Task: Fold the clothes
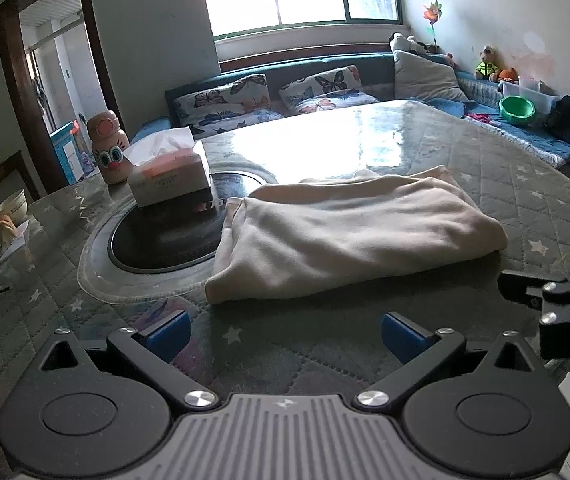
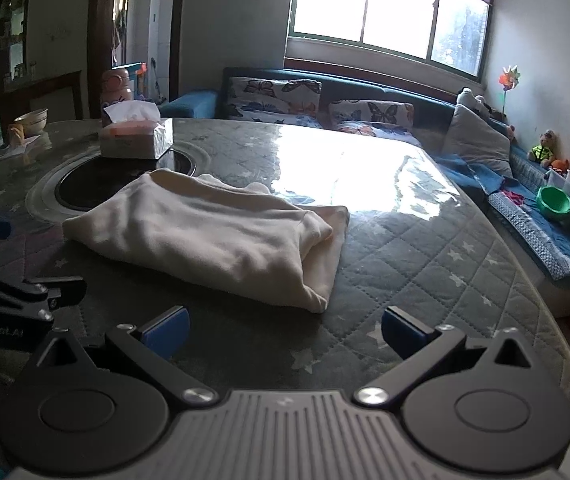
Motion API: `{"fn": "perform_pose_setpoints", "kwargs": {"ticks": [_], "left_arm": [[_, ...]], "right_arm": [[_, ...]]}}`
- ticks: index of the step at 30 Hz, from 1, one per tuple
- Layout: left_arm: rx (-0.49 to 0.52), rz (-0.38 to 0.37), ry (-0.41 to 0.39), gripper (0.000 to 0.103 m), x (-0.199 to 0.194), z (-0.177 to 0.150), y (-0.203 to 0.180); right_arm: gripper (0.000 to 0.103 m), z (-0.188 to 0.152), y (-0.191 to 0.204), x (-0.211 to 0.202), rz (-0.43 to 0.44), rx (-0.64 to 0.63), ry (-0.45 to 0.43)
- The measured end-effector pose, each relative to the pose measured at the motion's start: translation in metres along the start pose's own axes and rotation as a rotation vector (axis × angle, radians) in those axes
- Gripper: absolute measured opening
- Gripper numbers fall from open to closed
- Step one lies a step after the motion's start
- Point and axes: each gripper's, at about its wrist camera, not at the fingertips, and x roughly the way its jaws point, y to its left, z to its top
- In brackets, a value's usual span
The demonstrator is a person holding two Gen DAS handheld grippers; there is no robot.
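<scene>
Fingers: we see both pairs spread, left gripper (image 1: 285,334) and right gripper (image 2: 285,332) holding nothing.
Garments: one folded cream cloth (image 1: 349,232) on the worktop (image 1: 525,184).
Tissue boxes: one (image 1: 171,178).

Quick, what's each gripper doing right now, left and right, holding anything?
Left gripper: open, holding nothing, short of the folded cream garment.
Right gripper: open, holding nothing, also short of the garment.

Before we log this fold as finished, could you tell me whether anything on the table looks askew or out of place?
The cream garment is folded, but its far-left corner overhangs the dark round inset in the table. An inner layer pokes out at its right end. The tissue box also sits on that inset. Both claws are open and empty.
</scene>
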Motion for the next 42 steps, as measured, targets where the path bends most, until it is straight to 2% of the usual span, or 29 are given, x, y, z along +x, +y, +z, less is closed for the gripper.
{"fn": "perform_pose_setpoints", "kwargs": {"ticks": [7,14,21,29,37,42], "left_arm": [[-0.003,0.016,-0.010,0.103,0.000,0.003,0.001],[-0.005,0.000,-0.002,0.103,0.006,0.006,0.002],[-0.022,-0.004,0.019,0.103,0.022,0.017,0.012],[-0.011,-0.049,0.043,0.103,0.050,0.043,0.016],[0.007,-0.095,0.096,0.103,0.098,0.067,0.017],[-0.011,-0.122,0.139,0.103,0.118,0.067,0.022]], "right_arm": [[0.103,0.001,0.000,0.000,0.001,0.012,-0.006],[0.103,0.002,-0.003,0.001,0.005,0.017,0.007],[0.103,0.024,-0.019,0.011,0.008,0.052,-0.001],[0.103,0.055,-0.042,0.068,-0.067,0.028,0.072],[0.103,0.061,-0.055,0.124,-0.080,0.009,0.152],[0.103,0.080,-0.063,0.129,-0.040,0.014,0.144]]}}
